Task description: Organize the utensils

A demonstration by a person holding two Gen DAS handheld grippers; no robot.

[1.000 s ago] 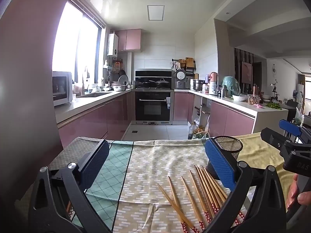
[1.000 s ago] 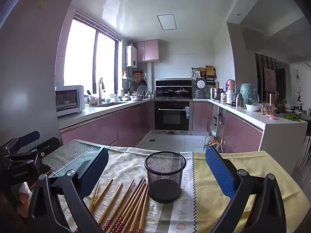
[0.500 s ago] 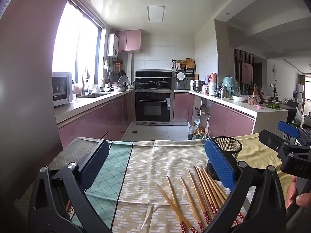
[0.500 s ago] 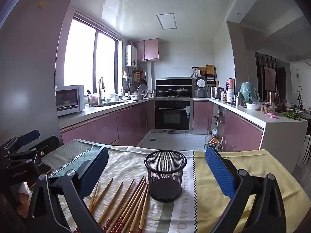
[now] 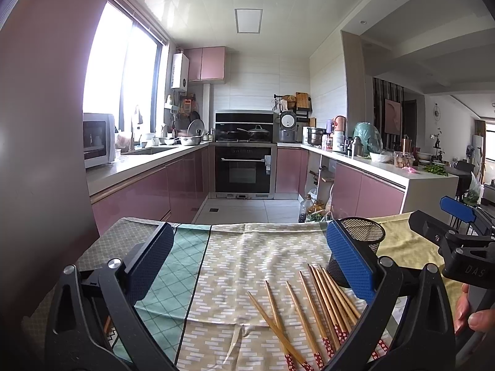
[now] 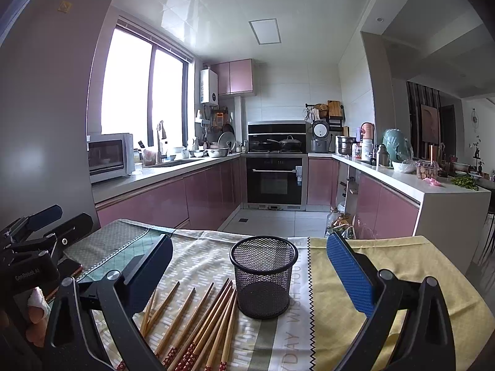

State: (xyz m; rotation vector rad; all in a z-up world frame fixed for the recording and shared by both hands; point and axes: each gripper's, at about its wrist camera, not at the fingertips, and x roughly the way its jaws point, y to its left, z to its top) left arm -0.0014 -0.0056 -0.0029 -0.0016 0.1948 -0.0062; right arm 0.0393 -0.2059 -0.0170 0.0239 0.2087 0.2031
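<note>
Several wooden chopsticks (image 5: 312,309) with red patterned ends lie side by side on the cloth-covered table; they also show in the right wrist view (image 6: 204,324). A black mesh cup (image 6: 263,275) stands upright just right of them, empty as far as I see; it is partly hidden behind my finger in the left wrist view (image 5: 365,241). My left gripper (image 5: 247,262) is open and empty, above the cloth left of the chopsticks. My right gripper (image 6: 250,275) is open and empty, with the cup between its fingers in view.
Patchwork cloths, green (image 5: 173,272), beige (image 5: 263,253) and yellow (image 6: 386,266), cover the table. The far table edge drops to the kitchen floor (image 5: 241,210). The other gripper and hand show at the right edge (image 5: 464,253) and the left edge (image 6: 27,262).
The left wrist view has drifted slightly, so chopsticks and cup sit a little higher and further left. The right view is almost unchanged. Both grippers stay open.
</note>
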